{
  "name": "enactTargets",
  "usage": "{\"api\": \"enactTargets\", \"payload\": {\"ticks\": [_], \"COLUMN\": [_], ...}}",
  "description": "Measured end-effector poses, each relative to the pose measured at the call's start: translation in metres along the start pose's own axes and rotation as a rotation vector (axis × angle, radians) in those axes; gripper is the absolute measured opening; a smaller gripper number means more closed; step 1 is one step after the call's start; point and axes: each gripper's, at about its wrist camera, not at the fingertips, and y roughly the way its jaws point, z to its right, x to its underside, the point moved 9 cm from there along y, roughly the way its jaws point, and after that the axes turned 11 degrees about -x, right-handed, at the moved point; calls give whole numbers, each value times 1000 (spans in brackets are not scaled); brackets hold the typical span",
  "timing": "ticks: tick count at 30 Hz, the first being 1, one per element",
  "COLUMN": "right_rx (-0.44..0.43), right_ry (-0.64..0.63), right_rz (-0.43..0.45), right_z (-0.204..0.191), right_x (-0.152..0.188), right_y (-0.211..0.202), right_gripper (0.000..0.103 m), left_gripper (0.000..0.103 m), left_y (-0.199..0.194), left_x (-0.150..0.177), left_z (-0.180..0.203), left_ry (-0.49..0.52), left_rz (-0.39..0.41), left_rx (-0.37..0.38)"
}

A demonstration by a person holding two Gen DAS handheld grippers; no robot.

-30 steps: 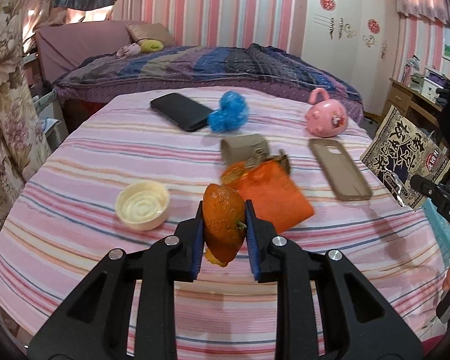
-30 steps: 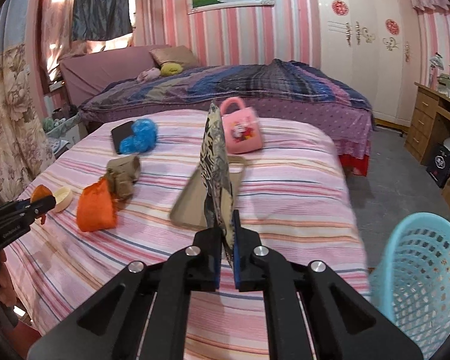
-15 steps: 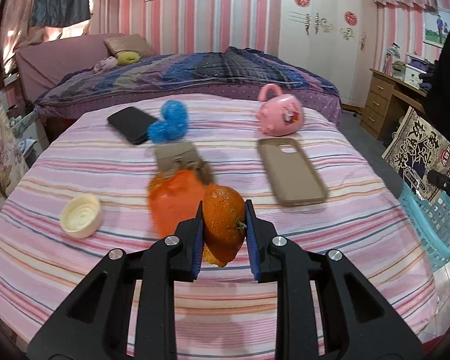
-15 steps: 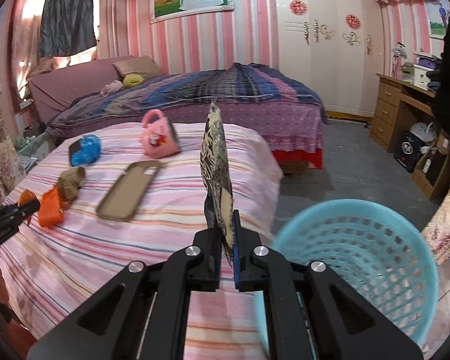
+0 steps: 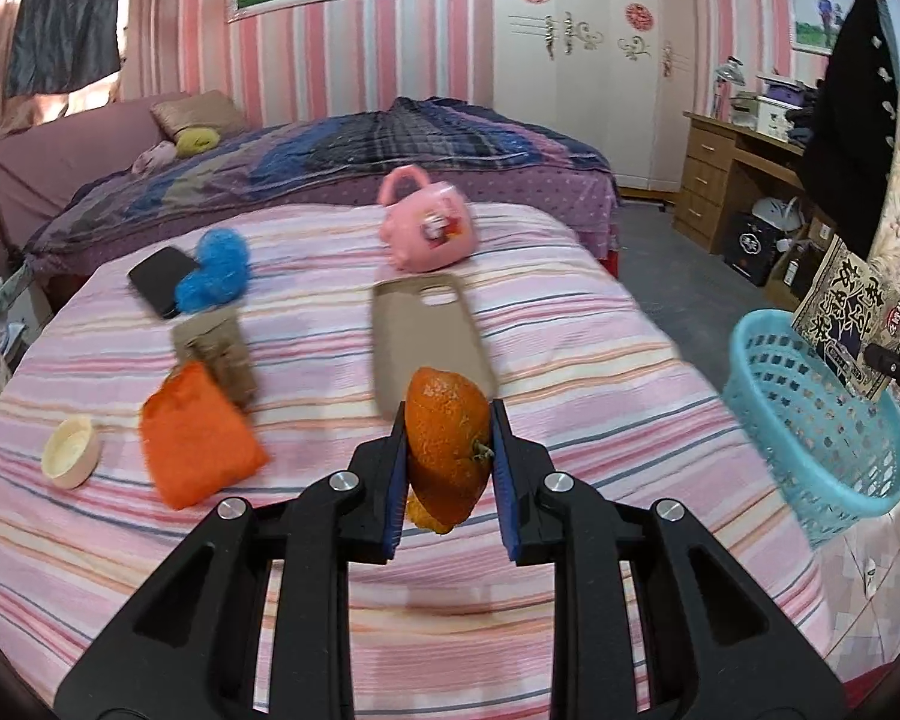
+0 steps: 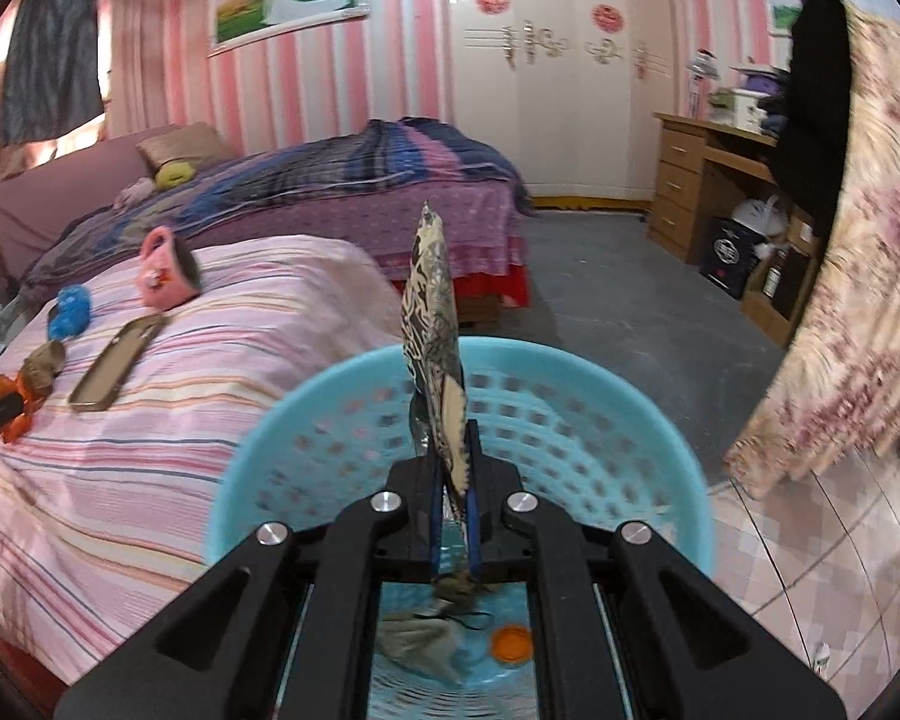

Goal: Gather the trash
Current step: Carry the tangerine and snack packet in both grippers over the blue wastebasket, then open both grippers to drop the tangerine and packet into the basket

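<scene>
My left gripper [image 5: 448, 443] is shut on an orange peel [image 5: 447, 447], held above the striped bedspread [image 5: 570, 360]. My right gripper [image 6: 453, 483] is shut on a printed snack wrapper [image 6: 433, 324] that stands upright above the light-blue mesh basket [image 6: 660, 420]. In the left wrist view that basket [image 5: 810, 420] stands off the bed's right edge, with the wrapper [image 5: 849, 318] above its far rim. A crumpled scrap [image 6: 420, 639] and an orange cap [image 6: 511, 642] lie at the basket's bottom.
On the bed lie an orange pouch [image 5: 195, 438], a tan holder [image 5: 219, 354], a cream lid [image 5: 72, 447], a blue puff [image 5: 216, 270], a black phone [image 5: 159, 279], a brown phone case [image 5: 429, 336] and a pink toy bag [image 5: 426, 228]. A floral curtain [image 6: 858, 300] hangs right of the basket.
Both grippers have swept to the right with their loads. The right one has gone from over the bed to over the basket. The basket has come into the left wrist view.
</scene>
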Motion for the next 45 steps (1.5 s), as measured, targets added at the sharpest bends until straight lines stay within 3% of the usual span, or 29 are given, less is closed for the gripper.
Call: {"api": "enactTargets", "payload": {"ticks": [11, 21, 31, 34, 39, 45], "right_rx": [47, 64, 81, 81, 83, 81], "right_ry": [30, 54, 63, 66, 64, 44], "right_rz": [-26, -33, -30, -33, -30, -39], "right_z": [47, 64, 76, 76, 75, 68], "right_x": [14, 18, 21, 22, 22, 24], "right_y": [-4, 2, -1, -1, -3, 0], "right_gripper": [6, 6, 6, 6, 6, 6], "left_gripper": [23, 23, 26, 36, 75, 88], "left_y": [-8, -3, 0, 4, 4, 0], "left_x": [-19, -20, -26, -29, -36, -44], "left_z": [113, 206, 248, 249, 231, 204], "left_ry": [35, 103, 135, 130, 111, 109], "left_rz": [35, 37, 43, 33, 62, 102], "left_rx": [139, 233, 291, 300, 260, 194]}}
